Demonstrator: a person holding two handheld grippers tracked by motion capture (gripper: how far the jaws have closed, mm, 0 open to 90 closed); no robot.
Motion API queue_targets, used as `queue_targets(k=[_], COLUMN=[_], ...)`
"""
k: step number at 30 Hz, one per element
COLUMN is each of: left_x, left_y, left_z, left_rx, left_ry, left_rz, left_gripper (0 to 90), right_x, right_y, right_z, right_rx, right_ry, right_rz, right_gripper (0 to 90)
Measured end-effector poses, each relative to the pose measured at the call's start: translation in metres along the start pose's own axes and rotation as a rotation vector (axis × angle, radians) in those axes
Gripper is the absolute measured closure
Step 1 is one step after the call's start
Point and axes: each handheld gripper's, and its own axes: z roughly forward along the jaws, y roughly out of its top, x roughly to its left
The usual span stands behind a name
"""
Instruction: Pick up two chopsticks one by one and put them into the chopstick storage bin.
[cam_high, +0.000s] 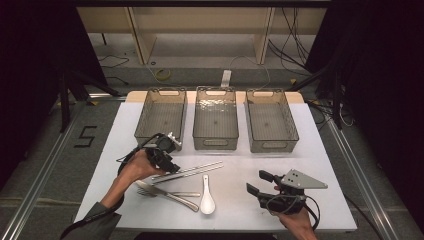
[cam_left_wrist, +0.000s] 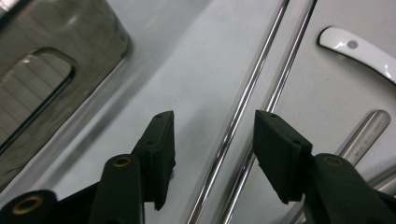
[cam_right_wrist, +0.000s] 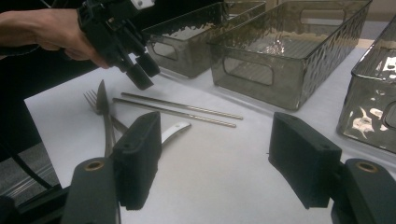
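Left gripper view: left tongs (cam_left_wrist: 212, 154) straddle the pair of metal chopsticks (cam_left_wrist: 243, 107) lying on the white surface (cam_left_wrist: 196, 70), jaws apart and not yet pressing on them. For a clean pickup, judge it best to keep both sticks centred between the pads and close squarely so neither rolls free. Right tongs (cam_right_wrist: 212, 163) hang released over bare surface, nothing between them.

I see two polished metal chopsticks (cam_left_wrist: 243, 107) shining on the matt white table (cam_high: 310, 150). Just beside the chopsticks, the spoon (cam_high: 206, 195) looks like glossy white ceramic. Beyond the chopsticks, three bins (cam_high: 215, 120) are smoky translucent plastic with rippled walls. My left gripper (cam_left_wrist: 215, 140) has matt black pads.
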Motion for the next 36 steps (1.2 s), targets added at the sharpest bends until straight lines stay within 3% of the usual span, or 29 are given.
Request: queue_targets(k=[5, 11, 23, 36], left_x=[-0.001, -0.002, -0.006, -0.009], left_y=[0.001, 0.003, 0.005, 0.008], left_z=[0.01, 0.014, 0.023, 0.026], left_rx=[0.064, 0.082, 0.123, 0.159], left_ry=[-0.002, -0.013, -0.046, -0.032], left_rz=[0.041, 0.052, 0.114, 0.17], left_gripper=[53.9, 60.4, 71.7, 78.2], right_x=[0.0, 0.001, 0.002, 0.001], right_y=[0.0, 0.0, 0.0, 0.0], right_z=[0.0, 0.001, 0.001, 0.003], right_rx=[0.001, 0.006, 0.007, 0.015], right_ry=[0.003, 0.011, 0.019, 0.016], right_rz=[-0.002, -0.004, -0.01, -0.01], right_gripper=[35.4, 35.5, 35.7, 35.8])
